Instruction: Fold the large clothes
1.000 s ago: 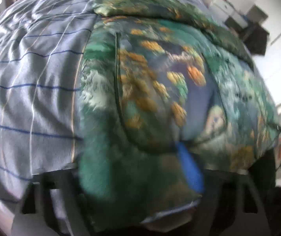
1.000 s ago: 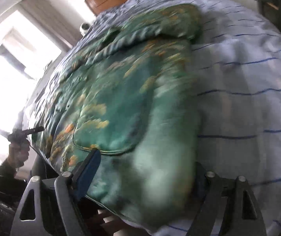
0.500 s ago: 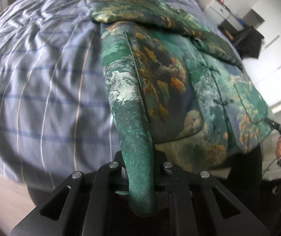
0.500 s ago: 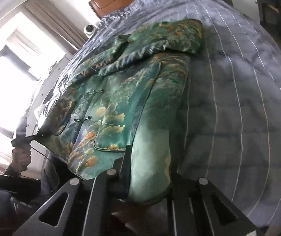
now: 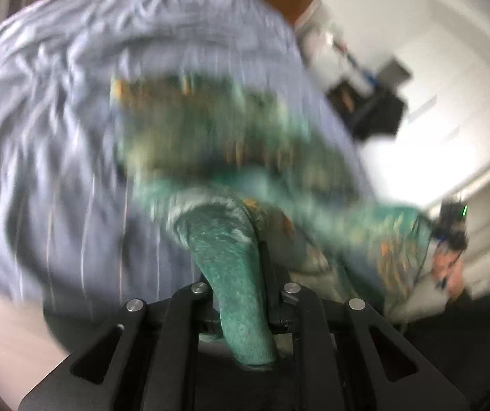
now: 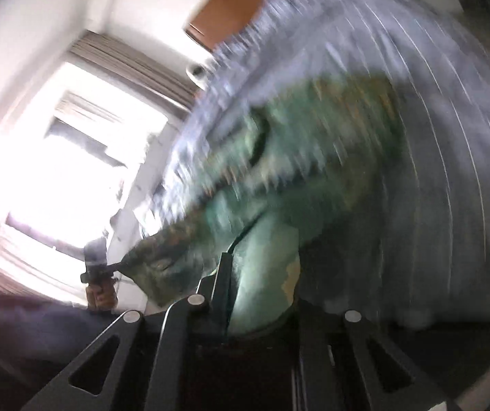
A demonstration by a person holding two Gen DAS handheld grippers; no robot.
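Grippers clenched on the green jacket's hem above the bed

Left gripper (image 5: pixel 245 294) tilts downward toward the bed (image 5: pixel 56 137), clamped on a bunched fold of the green patterned jacket (image 5: pixel 231 144), whose hem corner rises off the striped cover while the rest lies on the bed. Right gripper (image 6: pixel 262 291) angles down less steeply, likewise pinched tight on a pale green fold of the jacket (image 6: pixel 313 157). Seen from the right wrist, the far hem corner hangs off the bed's near edge, held by the other gripper in a hand (image 6: pixel 101 294). Motion blur smears the jacket's pattern and buttons; both grippers' fingertips are buried in cloth
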